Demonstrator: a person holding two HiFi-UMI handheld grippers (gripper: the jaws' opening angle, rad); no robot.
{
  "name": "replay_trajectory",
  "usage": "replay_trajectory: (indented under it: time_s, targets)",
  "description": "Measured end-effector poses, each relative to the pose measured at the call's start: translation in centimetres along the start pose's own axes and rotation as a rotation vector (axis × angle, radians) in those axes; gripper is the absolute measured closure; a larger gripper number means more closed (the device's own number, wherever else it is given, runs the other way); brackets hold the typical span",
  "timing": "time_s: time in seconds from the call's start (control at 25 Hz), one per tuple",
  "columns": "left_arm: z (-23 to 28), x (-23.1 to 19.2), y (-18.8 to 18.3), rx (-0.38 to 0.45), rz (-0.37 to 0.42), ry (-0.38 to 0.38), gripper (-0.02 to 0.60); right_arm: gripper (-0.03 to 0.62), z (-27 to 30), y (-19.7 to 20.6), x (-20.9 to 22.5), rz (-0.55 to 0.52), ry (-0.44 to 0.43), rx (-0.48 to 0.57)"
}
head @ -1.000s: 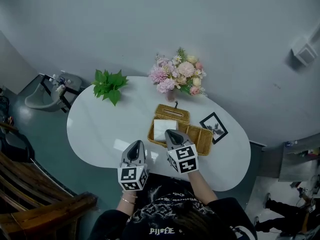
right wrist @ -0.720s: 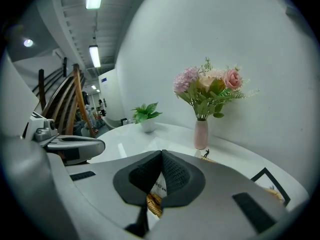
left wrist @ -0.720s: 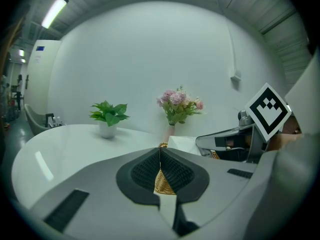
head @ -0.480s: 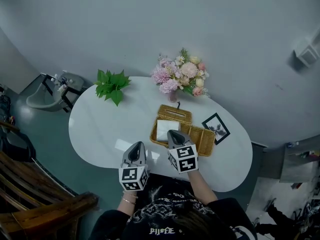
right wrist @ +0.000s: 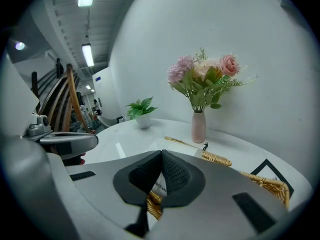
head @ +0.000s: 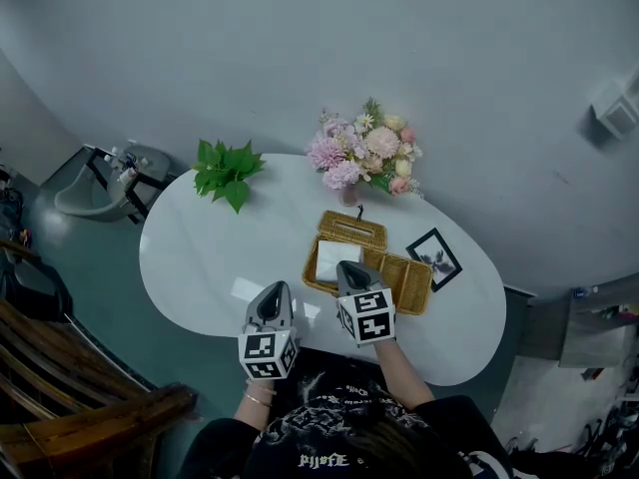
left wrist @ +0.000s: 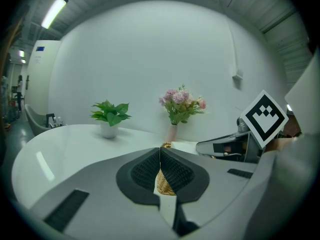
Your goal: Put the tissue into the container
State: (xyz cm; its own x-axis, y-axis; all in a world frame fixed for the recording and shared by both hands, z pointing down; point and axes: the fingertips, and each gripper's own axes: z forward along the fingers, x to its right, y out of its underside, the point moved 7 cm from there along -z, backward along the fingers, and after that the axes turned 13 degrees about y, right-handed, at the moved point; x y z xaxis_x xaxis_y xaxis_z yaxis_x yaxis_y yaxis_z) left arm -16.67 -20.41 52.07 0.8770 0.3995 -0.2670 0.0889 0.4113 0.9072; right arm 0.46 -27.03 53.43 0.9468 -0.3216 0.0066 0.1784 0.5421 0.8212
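A wicker basket (head: pixel 404 279) stands on the white oval table (head: pixel 200 257), with its woven lid (head: pixel 351 230) lying just behind it. The white tissue pack (head: pixel 334 258) lies in the basket's left compartment. My right gripper (head: pixel 346 266) is shut with nothing in it, over the basket's near rim beside the pack. In the right gripper view the pack (right wrist: pixel 159 186) shows just below the shut right gripper (right wrist: pixel 162 154). My left gripper (head: pixel 273 288) hovers over the table's front edge, left of the basket. Its jaws (left wrist: pixel 160 149) are shut and hold nothing.
A green potted plant (head: pixel 225 173) stands at the table's far left. Behind the basket is a vase of pink flowers (head: pixel 364 153), and a black picture frame (head: pixel 434 257) lies to its right. A wooden chair (head: pixel 80 407) stands at the near left.
Both grippers keep their places over the table's front. Only the head view has drifted slightly.
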Motion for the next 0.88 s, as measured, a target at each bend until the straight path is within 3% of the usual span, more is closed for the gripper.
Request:
replay_trajectory:
  time_s: [0.24, 0.64, 0.88]
  targets:
    - [0.2, -0.2, 0.6, -0.006, -0.045, 0.006, 0.557, 0.571, 0.4, 0.4, -0.2, 0.001, -0.006, -0.025]
    - [0.6, -0.6, 0.5, -0.005, -0.039, 0.009, 0.557, 0.571, 1.1, 0.7, -0.6, -0.011, 0.002, -0.057]
    - [0.8, -0.6, 0.6, -0.010, -0.034, 0.017, 0.557, 0.571, 1.3, 0.9, -0.6, 0.036, 0.034, -0.099]
